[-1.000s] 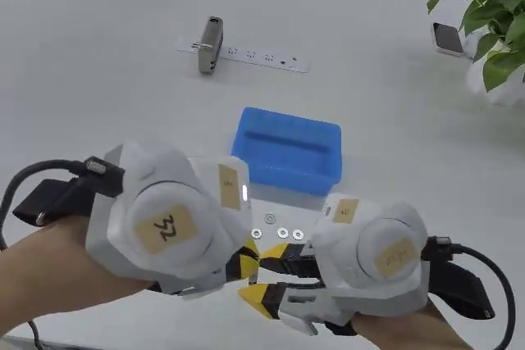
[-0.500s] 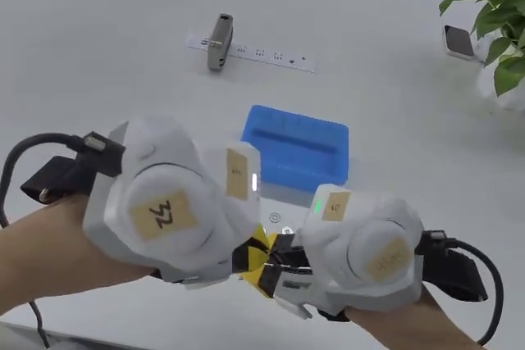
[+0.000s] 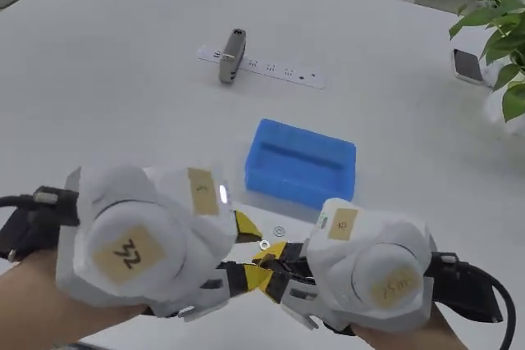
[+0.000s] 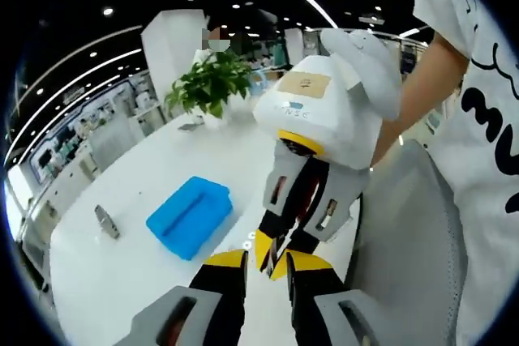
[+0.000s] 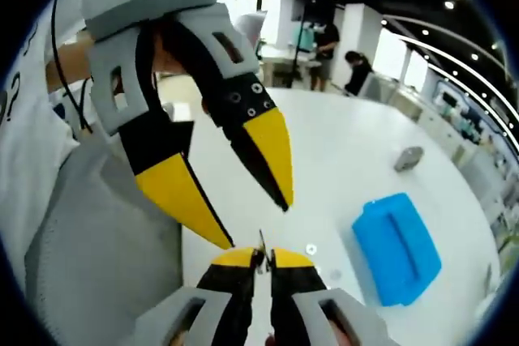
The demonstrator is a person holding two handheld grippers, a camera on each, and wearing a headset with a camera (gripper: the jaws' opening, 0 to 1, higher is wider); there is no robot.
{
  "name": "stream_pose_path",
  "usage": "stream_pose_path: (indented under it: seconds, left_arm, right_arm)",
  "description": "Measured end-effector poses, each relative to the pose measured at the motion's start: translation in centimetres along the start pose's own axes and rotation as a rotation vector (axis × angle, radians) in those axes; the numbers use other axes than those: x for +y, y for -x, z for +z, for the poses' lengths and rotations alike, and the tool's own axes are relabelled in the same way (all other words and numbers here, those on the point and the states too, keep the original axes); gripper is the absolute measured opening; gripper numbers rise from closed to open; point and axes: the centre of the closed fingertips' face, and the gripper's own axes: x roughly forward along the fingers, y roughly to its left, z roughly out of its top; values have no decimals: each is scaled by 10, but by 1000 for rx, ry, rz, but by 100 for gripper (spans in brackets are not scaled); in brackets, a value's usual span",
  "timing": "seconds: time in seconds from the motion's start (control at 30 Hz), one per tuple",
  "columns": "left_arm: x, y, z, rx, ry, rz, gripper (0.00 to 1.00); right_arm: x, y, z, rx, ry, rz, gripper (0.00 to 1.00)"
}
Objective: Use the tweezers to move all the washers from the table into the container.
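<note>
A blue container (image 3: 303,161) sits open-topped on the white table (image 3: 123,79); it also appears as the blue container (image 4: 188,216) and the blue container (image 5: 397,249). Small washers (image 3: 279,232) lie on the table just in front of it, one washer (image 5: 310,249) close to my right jaws. My right gripper (image 5: 261,258) is shut on thin metal tweezers (image 5: 261,241). My left gripper (image 5: 253,212) is open, its yellow tips spread just over the tweezers. In the head view the left gripper (image 3: 250,252) and right gripper (image 3: 271,264) meet tip to tip. The right gripper (image 4: 268,247) points between the left gripper (image 4: 270,265) jaws.
A white power strip (image 3: 271,70) with a grey plug (image 3: 232,55) lies at the back. A phone (image 3: 467,65) and a potted plant (image 3: 504,30) are at the far right. The table's near edge runs under my hands.
My left gripper has drawn back to the left and its jaws now stand apart around the right gripper's tips. The head camera has shifted, so the container appears higher.
</note>
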Motion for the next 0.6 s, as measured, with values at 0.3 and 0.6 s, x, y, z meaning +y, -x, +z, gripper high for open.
stream_pose_path:
  seconds: [0.3, 0.6]
  left_arm:
    - [68, 52, -69, -20, 269, 504, 59]
    - [71, 51, -79, -29, 311, 610, 94]
  right_arm:
    - [-29, -6, -3, 10, -35, -42, 2]
    - [-69, -24, 5, -36, -131, -122, 3]
